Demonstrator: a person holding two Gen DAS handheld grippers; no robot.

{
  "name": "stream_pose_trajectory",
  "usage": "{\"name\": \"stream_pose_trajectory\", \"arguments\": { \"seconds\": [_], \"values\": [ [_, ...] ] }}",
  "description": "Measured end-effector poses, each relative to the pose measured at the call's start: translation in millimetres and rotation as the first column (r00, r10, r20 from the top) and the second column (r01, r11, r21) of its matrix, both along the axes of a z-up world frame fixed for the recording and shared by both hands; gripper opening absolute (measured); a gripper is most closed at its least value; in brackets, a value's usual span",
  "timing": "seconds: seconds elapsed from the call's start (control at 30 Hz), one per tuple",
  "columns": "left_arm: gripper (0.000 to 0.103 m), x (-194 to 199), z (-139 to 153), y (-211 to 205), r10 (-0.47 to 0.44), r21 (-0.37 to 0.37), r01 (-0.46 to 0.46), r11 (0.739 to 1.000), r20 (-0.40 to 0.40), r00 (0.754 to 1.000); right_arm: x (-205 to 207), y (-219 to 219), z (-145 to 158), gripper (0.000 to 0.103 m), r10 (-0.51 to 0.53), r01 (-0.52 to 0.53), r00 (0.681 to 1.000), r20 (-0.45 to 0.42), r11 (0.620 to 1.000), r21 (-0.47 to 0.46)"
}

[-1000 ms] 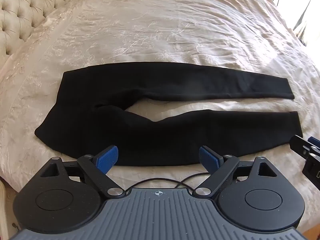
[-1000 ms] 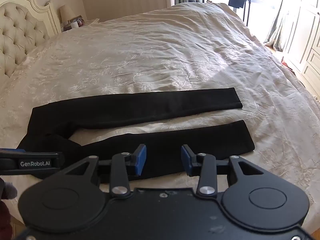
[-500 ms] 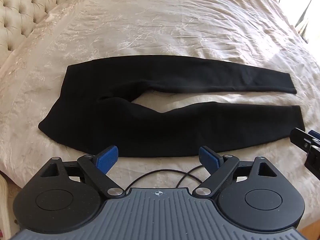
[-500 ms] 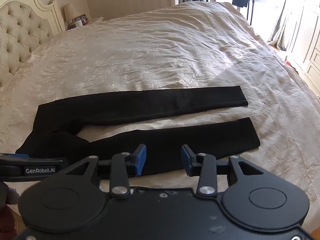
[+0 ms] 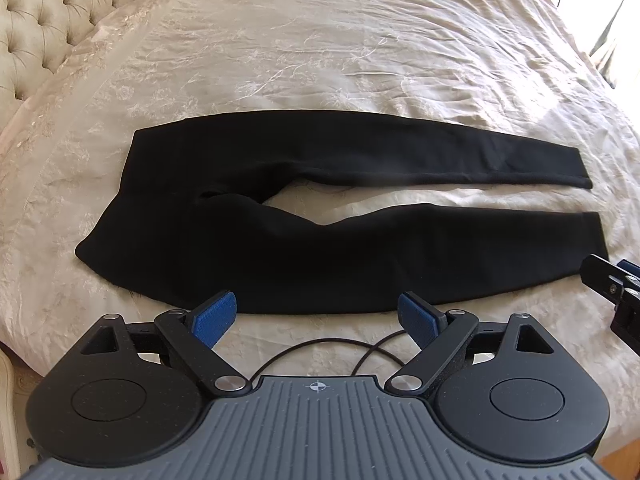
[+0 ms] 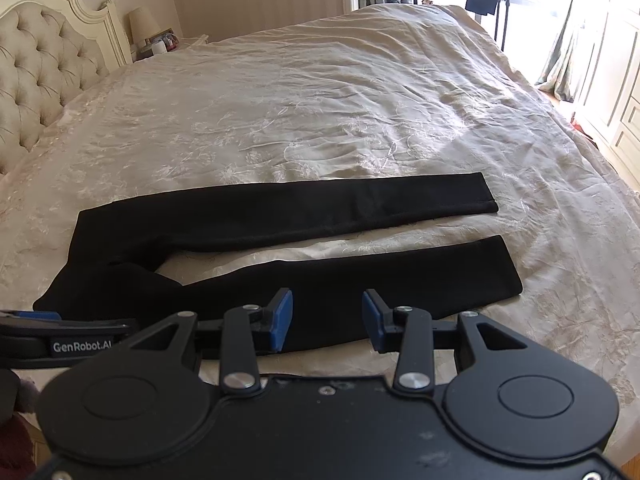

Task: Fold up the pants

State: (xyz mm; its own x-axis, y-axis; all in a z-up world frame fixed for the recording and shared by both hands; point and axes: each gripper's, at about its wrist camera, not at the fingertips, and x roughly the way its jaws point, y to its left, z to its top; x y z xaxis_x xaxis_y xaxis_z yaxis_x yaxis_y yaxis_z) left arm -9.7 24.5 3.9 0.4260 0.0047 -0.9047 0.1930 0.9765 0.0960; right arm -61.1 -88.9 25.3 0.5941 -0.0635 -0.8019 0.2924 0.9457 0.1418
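Pants (image 5: 248, 248), black and unfolded, lie flat on a cream bedspread (image 5: 340, 52) and fill the middle band of both frames, waist toward the left and the two legs running out to the right with a strip of bedspread showing between them. We hold the left gripper (image 5: 318, 316) at the bottom centre of the left wrist view, its blue pads (image 5: 216, 318) spread wide apart with nothing between them, hanging just short of the near edge of the lower leg; a thin black cable (image 5: 320, 346) loops on the bedspread beneath it. We hold the right gripper (image 6: 327, 320) at the bottom centre of the right wrist view, its pads (image 6: 280, 322) parted too and gripping nothing, with the lower leg seen through the gap. Its tip also pokes into the right edge of the left wrist view, just beside the lower leg's cuff. A tufted headboard (image 6: 36, 92) fills the upper left.
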Motion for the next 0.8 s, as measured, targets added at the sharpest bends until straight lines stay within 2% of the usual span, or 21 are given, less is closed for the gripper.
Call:
{"name": "stream_pose_trajectory", "arguments": {
  "seconds": [0.8],
  "values": [
    [0.089, 5.6, -5.7, 8.3, -0.001, -0.006, 0.001, 1.0, -0.01, 1.0, 4.2, 4.8, -1.5, 0.041, 0.002, -0.002, 1.0, -0.008, 1.0, 0.003]
  ]
}}
